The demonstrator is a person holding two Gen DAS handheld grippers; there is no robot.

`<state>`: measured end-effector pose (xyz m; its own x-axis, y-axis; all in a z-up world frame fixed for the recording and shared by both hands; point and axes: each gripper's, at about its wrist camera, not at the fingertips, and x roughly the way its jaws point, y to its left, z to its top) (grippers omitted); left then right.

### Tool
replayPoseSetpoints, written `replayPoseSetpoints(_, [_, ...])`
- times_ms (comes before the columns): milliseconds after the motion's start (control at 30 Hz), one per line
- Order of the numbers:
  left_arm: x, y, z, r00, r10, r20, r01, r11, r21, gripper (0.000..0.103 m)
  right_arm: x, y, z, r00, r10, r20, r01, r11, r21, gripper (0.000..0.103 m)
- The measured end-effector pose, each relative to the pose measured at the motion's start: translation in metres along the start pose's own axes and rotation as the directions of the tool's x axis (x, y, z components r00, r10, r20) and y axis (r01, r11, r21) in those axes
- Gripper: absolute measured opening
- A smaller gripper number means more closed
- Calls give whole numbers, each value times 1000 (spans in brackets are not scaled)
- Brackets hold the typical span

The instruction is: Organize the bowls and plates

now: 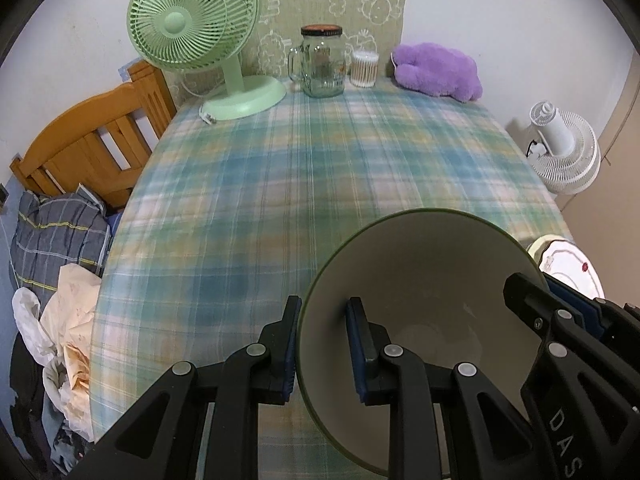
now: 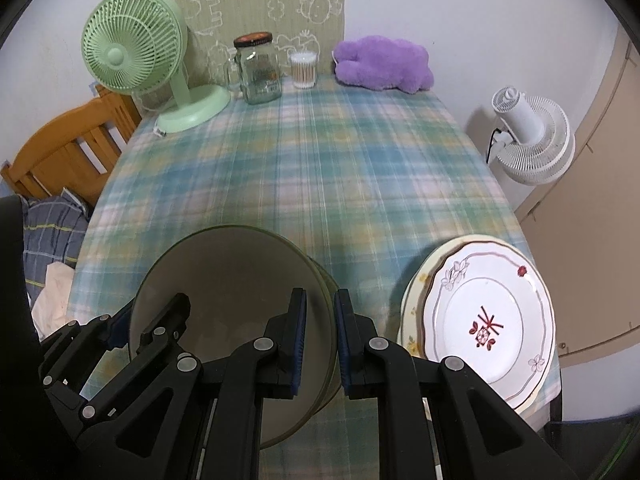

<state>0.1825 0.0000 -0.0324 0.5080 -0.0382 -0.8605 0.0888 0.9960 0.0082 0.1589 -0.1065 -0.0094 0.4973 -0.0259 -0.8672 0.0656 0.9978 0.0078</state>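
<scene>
Left wrist view shows the left gripper point(image 1: 322, 350) and right gripper point(image 2: 320, 340) each clamped tight on opposite rims of one bowl point(image 1: 424, 288), held over the table's point(image 1: 280, 184) near edge, plates point(image 2: 492, 320) stacked right.

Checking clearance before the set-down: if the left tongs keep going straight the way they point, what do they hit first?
Probably the checked tablecloth. The left tongs are shut on the rim of the bowl and angle down at bare cloth; fan and jar sit far back. Depth is hard to judge.
</scene>
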Motion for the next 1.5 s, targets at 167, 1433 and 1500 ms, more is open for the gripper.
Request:
replayPoseSetpoints(167, [8,-3,0,1000,-6,-17,6,1000,7,20,9,-3,-1,1000,-10,-20,10,1000,7,18])
replayPoseSetpoints(1433, [-11,2,-13,998,-60,-15,60,998,20,71,-4,-21,-13,999,30,-43,-27,998,51,17])
replayPoseSetpoints(1500, [-11,2,-15,998,-60,-9,60,998,23,79,-2,-22,-14,998,37,-54,-34,998,47,17])
